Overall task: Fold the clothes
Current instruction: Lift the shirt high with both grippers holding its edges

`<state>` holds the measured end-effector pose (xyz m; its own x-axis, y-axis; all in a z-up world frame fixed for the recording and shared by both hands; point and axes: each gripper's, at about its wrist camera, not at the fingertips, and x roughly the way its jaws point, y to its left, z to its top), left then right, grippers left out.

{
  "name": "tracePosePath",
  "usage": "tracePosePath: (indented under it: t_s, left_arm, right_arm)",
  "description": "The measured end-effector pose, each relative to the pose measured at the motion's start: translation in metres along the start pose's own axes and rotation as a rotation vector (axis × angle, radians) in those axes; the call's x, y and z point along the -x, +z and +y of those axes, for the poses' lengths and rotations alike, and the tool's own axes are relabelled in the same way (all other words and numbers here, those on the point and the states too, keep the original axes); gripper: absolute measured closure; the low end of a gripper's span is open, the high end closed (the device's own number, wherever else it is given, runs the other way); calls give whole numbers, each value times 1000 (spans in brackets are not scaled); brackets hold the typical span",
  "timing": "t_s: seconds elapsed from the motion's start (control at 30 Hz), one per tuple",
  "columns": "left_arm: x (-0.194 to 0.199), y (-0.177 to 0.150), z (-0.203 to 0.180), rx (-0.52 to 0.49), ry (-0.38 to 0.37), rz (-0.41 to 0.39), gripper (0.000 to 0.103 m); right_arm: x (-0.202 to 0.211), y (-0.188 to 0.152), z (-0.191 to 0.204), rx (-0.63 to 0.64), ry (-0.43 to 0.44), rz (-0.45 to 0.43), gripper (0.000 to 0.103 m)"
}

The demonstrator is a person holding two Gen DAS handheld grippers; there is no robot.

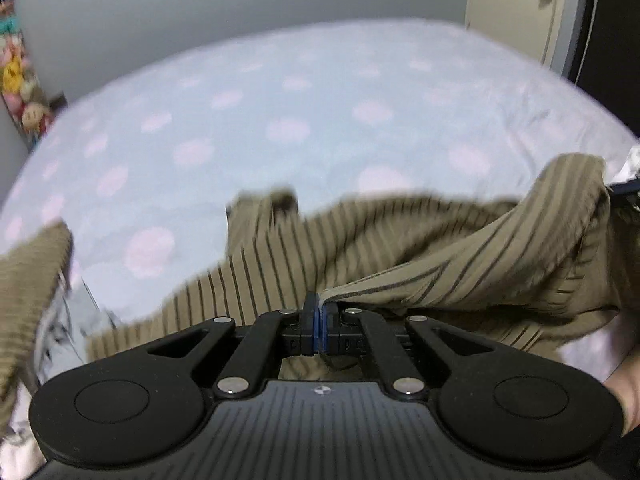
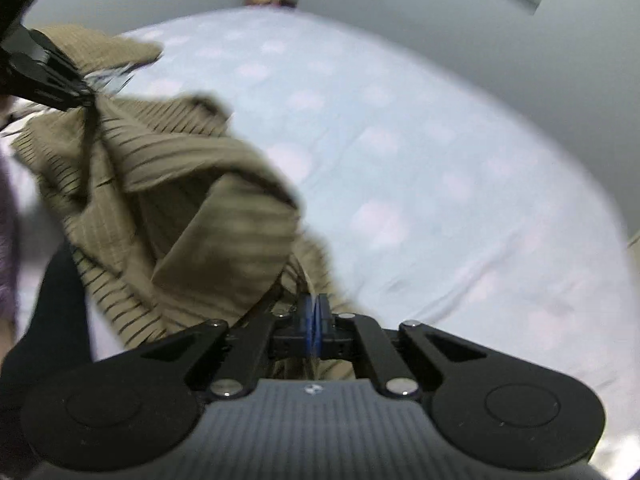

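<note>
An olive-brown garment with thin dark stripes (image 1: 440, 248) hangs between my two grippers above the bed. My left gripper (image 1: 321, 304) is shut on one edge of it. My right gripper (image 2: 314, 308) is shut on another edge of the same garment (image 2: 168, 184), which drapes to its left. The left gripper also shows at the top left of the right wrist view (image 2: 86, 94), pinching the cloth. The right gripper shows at the right edge of the left wrist view (image 1: 624, 190), partly hidden by cloth.
A bed with a pale blue sheet with pink dots (image 1: 280, 120) fills both views and also shows in the right wrist view (image 2: 440, 160). Stuffed toys (image 1: 16, 80) hang by the grey wall. A white patterned cloth (image 1: 64, 320) lies at the lower left.
</note>
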<state>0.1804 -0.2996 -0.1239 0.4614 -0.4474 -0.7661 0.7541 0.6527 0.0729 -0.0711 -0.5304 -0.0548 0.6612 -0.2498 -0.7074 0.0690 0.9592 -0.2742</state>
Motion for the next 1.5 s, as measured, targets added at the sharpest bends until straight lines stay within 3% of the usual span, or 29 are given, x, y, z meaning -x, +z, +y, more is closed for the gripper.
tracePosePath:
  t_s: [0.17, 0.43, 0.83, 1.0, 1.3, 1.5]
  left_arm:
    - [72, 33, -17, -64, 34, -176, 103]
    - [223, 77, -49, -128, 161, -551, 103]
    - [434, 105, -98, -163, 277, -1023, 103]
    - [494, 105, -120, -158, 299, -1159, 103]
    - [554, 87, -152, -152, 275, -1315, 103]
    - [566, 85, -154, -162, 246, -1331, 103]
  right_arm:
    - [67, 30, -9, 22, -220, -166, 101]
    - [202, 82, -15, 75, -521, -448, 101]
    - [403, 122, 14, 113, -802, -813, 101]
    - [478, 124, 31, 101, -894, -962, 101]
    - [570, 107, 58, 99, -994, -1108, 101]
    - [604, 97, 64, 93, -1003, -1154, 101]
